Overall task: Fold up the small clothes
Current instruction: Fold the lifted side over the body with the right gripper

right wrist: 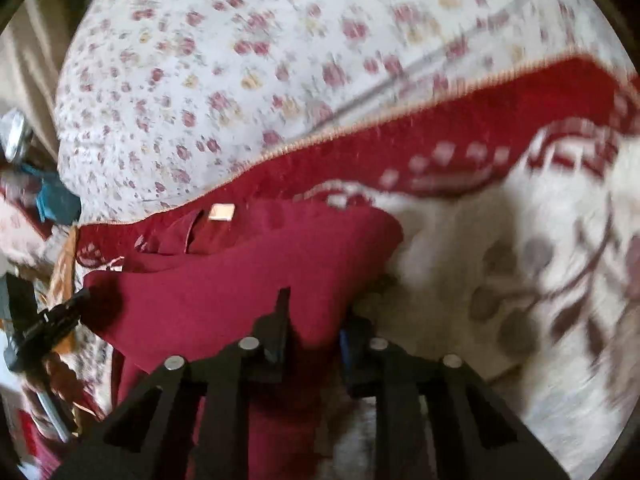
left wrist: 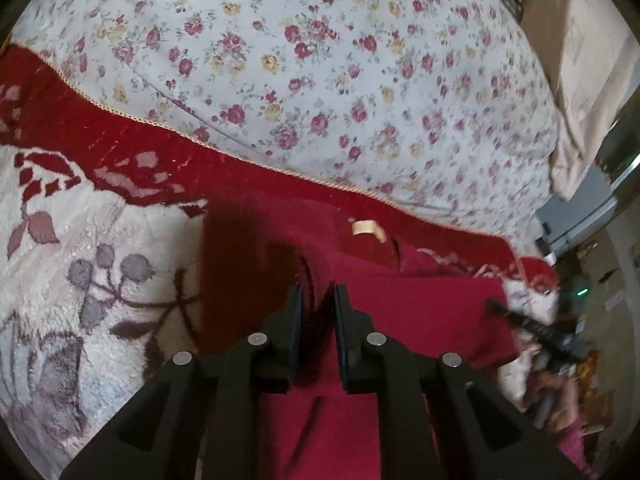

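The small red garment (left wrist: 420,312) lies on my fluffy white blanket (left wrist: 80,248), the one with grey leaf shapes and a wide red border. The cloth is dark red, a bit bunched up, and folded over on itself. Near its top edge I can see a little tan label (left wrist: 366,227). That label sits close to the red border of the blanket.

My left gripper (left wrist: 318,294) points down at the red garment. Its two black fingers are pulled in as far as they go, and a raised fold of the red cloth stands between their tips. So it has a pinch of the garment.

My right gripper (right wrist: 316,312) is at the other side of the garment, by the edge where the red cloth meets the white blanket. A hanging bit of red cloth sits between its fingers, and they look nearly closed on it. The picture from that side is smeared, so I cannot tell how tight the hold is.

In my left view I can see the right gripper as a black blurry shape at the garment's far edge. In my right view the left one shows at the other edge.

Past the blanket is a white bedsheet (left wrist: 320,60) with small pink and yellow roses. A beige pillow (left wrist: 580,60) lies at its corner.
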`<state>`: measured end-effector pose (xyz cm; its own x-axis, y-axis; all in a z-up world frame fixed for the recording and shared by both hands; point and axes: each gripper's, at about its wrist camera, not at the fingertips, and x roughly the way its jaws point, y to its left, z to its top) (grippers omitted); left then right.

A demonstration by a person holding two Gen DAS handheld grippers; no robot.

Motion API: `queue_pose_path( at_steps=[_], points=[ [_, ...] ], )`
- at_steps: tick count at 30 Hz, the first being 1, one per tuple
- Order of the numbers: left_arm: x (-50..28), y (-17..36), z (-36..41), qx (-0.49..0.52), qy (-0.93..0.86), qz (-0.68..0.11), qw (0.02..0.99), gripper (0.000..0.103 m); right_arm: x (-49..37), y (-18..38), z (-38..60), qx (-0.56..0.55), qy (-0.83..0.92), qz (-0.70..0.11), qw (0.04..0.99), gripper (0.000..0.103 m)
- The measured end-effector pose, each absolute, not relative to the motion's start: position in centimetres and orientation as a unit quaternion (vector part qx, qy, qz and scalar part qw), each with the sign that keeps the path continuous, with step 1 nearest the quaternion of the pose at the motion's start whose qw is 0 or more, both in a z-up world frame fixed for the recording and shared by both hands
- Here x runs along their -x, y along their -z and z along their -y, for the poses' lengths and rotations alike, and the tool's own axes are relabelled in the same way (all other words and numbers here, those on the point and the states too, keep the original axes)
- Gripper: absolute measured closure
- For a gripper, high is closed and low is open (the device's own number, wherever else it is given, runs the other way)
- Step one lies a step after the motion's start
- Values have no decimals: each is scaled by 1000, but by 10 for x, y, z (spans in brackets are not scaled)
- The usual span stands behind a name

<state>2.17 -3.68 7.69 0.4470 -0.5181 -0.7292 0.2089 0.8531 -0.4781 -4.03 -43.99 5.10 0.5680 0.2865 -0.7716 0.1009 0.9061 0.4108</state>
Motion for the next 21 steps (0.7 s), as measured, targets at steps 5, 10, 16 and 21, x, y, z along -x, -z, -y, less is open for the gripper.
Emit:
queue_pose_path(
  at_steps=[5, 10, 16, 21],
  points=[
    [-26, -35, 47, 104, 168, -522, 830, 103, 35, -44, 453, -172, -3, -460, 871, 85],
    [-16, -46, 38, 105, 166, -502, 842, 103, 46, -33, 471, -242, -10, -460, 854, 69],
    [-10, -46, 40, 93, 153, -503, 846, 103, 79, -50, 465, -274, -47, -452, 847, 40],
    [12, -62, 34, 96, 163, -495, 848, 103, 93, -44, 446, -175, -28, -471, 864, 84]
  ],
)
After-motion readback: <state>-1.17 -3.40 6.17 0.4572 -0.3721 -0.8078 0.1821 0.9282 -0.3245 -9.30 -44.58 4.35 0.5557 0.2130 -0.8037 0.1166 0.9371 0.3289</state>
